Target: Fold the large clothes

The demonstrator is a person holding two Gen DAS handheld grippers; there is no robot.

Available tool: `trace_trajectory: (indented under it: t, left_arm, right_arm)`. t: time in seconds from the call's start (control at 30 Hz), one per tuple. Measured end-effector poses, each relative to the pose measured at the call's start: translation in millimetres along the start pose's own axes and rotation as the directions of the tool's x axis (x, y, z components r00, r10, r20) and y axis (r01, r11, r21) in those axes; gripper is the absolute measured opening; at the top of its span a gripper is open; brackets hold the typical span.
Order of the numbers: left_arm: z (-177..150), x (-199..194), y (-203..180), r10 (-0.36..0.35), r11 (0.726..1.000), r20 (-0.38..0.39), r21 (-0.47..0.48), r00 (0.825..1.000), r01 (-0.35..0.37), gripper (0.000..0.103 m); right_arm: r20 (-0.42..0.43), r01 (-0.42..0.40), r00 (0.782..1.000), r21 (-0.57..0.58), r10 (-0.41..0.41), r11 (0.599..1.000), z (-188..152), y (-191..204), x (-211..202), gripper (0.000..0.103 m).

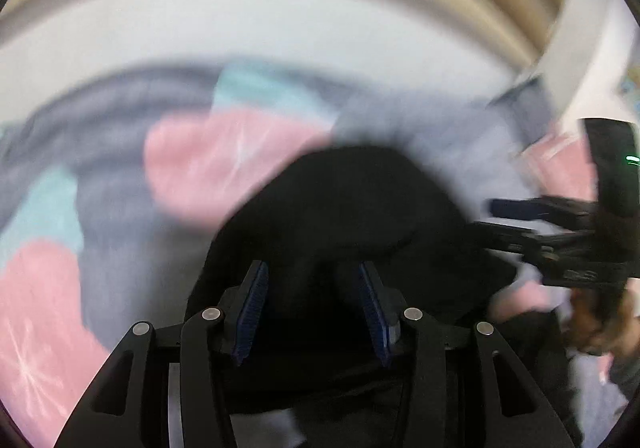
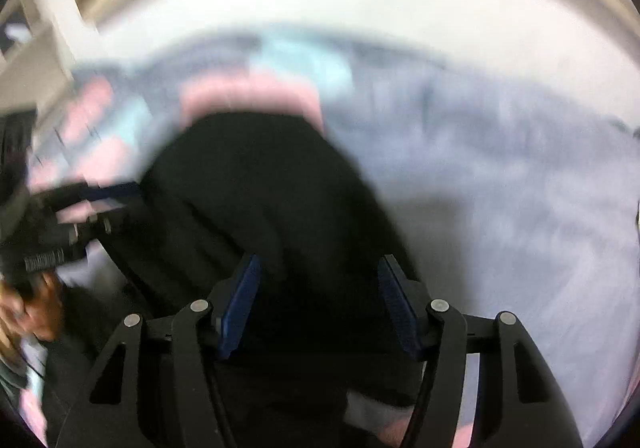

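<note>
While blurred, left tongs [image 1: 314,272], right tongs [image 2: 320,268] open, black garment [image 1: 344,200] between, no legible writing.

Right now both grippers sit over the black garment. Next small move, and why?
Probably close the left gripper and right gripper on the black fabric garment. Both sets of jaws stand apart with dark cloth between them, over the grey, pink and teal bedspread. Blur hides whether an edge is seated.

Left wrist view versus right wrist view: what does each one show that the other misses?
Only the left wrist view shows the left hand-held gripper up close, jaws apart, and the right one from the side.

Only the right wrist view shows the right hand-held gripper up close, jaws apart, and the plain grey stretch of bedcover.

Both show the black garment between the fingers. Both are blurred.
</note>
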State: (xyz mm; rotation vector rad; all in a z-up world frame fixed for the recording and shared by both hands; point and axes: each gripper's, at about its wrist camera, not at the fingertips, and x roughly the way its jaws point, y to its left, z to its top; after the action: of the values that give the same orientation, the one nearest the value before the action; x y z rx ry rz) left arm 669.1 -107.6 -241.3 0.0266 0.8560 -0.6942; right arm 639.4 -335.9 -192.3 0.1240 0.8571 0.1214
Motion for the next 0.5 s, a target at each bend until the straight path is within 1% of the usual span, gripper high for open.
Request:
trace_trajectory:
  t: [0.03, 0.07, 0.1, 0.13, 0.17, 0.2, 0.23, 0.27, 0.3, 0.37, 0.43, 0.5]
  left_arm:
    - [9, -6, -1, -0.013, 1.000, 0.033, -0.021, 0.999, 0.014, 0.048]
    - [20, -4, 0, -0.059, 0.996, 0.049, -0.065, 0.997, 0.062, 0.048]
    - [23, 5, 1, -0.096, 0.991, 0.039, -0.089, 0.995, 0.099, 0.048]
    - [26, 23, 3, -0.102, 0.989, 0.010, -0.111, 0.995, 0.102, 0.048]
    - [26, 44, 7, -0.062, 0.990, -0.038, -0.126, 0.997, 0.056, 0.048]
    - [20, 63, 14, -0.022, 0.991, -0.090, -0.137, 0.996, 0.010, 0.048]
    - [11, 81, 22, 0.008, 0.988, -0.145, -0.150, 0.989, -0.030, 0.048]
    - [-4, 105, 33, 0.022, 0.983, -0.217, -0.172, 0.976, -0.060, 0.047]
    - [-14, 112, 39, -0.002, 0.980, -0.224, -0.196, 0.974, -0.043, 0.047]
    - [-19, 109, 45, -0.034, 0.974, -0.184, -0.226, 0.982, -0.008, 0.047]
    - [-17, 102, 47, -0.053, 0.970, -0.179, -0.242, 0.982, 0.008, 0.047]
    - [-14, 89, 47, -0.080, 0.968, -0.165, -0.248, 0.983, 0.037, 0.048]
  right_arm:
    - [0.031, -0.002, 1.000, 0.018, 0.002, 1.000, 10, 0, 1, 0.066]
    - [0.040, 0.001, 0.999, 0.029, -0.002, 1.000, 16, 0, 8, 0.066]
    - [0.009, 0.026, 1.000, 0.035, -0.026, 0.999, 20, 0, 28, 0.066]
    - [-0.040, 0.051, 0.998, 0.042, -0.049, 0.998, 20, -2, 47, 0.066]
    - [-0.121, 0.066, 0.991, 0.071, -0.057, 0.995, 15, -8, 75, 0.066]
    - [-0.188, 0.059, 0.981, 0.103, -0.038, 0.993, 7, -14, 97, 0.065]
    - [-0.235, 0.057, 0.971, 0.114, -0.029, 0.992, -3, -17, 116, 0.065]
    - [-0.253, 0.056, 0.967, 0.101, -0.029, 0.993, -11, -18, 127, 0.065]
    - [-0.241, 0.058, 0.970, 0.075, -0.039, 0.995, -15, -18, 130, 0.065]
    - [-0.234, 0.076, 0.970, 0.044, -0.064, 0.996, -21, -13, 129, 0.066]
    - [-0.238, 0.088, 0.968, 0.013, -0.082, 0.996, -20, -9, 122, 0.066]
    - [-0.236, 0.070, 0.969, 0.001, -0.068, 0.998, -20, -7, 111, 0.066]
